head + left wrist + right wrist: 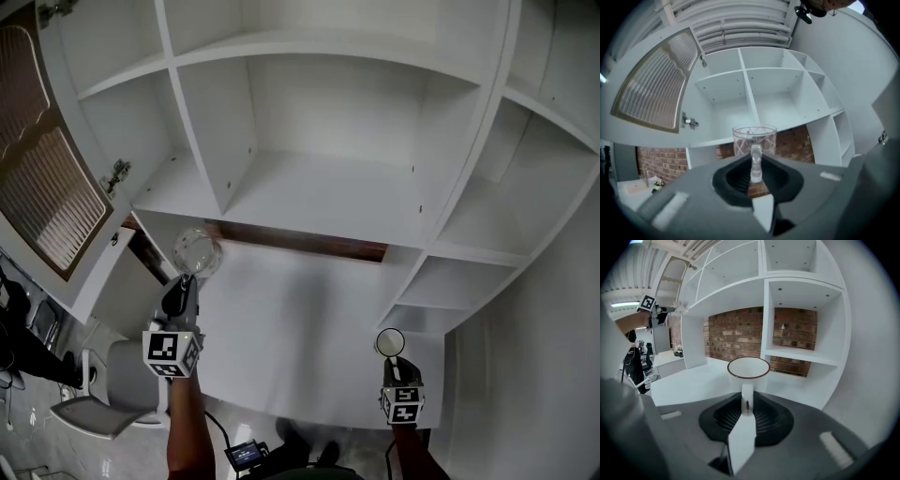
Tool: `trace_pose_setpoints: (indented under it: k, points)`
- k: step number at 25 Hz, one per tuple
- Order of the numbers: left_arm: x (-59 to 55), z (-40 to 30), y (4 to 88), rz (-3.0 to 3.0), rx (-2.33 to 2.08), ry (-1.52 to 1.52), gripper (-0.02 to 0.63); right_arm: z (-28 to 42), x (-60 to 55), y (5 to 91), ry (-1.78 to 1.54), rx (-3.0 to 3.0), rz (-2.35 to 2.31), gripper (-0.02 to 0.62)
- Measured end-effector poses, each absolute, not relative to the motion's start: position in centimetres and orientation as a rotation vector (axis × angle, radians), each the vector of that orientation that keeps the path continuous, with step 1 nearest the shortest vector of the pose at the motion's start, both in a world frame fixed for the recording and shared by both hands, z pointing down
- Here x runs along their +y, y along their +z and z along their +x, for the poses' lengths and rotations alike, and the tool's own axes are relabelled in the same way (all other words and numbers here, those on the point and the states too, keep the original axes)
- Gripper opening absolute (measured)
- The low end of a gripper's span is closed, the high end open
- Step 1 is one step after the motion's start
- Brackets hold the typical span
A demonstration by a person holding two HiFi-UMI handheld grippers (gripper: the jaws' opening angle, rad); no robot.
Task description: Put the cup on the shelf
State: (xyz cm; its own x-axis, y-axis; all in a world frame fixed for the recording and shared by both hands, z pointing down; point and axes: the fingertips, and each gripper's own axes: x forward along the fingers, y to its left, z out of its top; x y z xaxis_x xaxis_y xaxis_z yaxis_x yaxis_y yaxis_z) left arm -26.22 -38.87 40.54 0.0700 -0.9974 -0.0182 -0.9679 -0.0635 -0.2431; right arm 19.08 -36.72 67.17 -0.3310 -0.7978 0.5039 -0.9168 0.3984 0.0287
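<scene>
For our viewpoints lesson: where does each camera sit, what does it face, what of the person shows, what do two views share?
Head view: head-mounted, looks down at the shelf; forearms, left tool and right tool show.
Left gripper view: on left tool, facing the shelf; jaws pinch the glass cup.
Right gripper view: on right tool, facing brick wall; jaws pinch the white mug.
Shared: all show the glass cup.

No legible text, brands or numbers. Only coded black-and-white square markers on the cubes of left gripper [185,279] and right gripper [393,354].
</scene>
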Motion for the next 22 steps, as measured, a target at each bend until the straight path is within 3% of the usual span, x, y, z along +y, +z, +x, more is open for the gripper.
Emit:
trace_pose_setpoints:
  k: [13, 22]
  points:
    - [-40.9, -28.3, 31.3, -2.067, 1.941, -0.163, 0.037, 24.1, -39.1, 65.3, 0.37, -2.177, 1.563, 0.067]
    - [-44.6, -29.2, 30.3, -2.129, 1.929, -0.204, 0.037, 27.2, -40.3, 61.9, 0.332, -2.17, 1.666, 0.067]
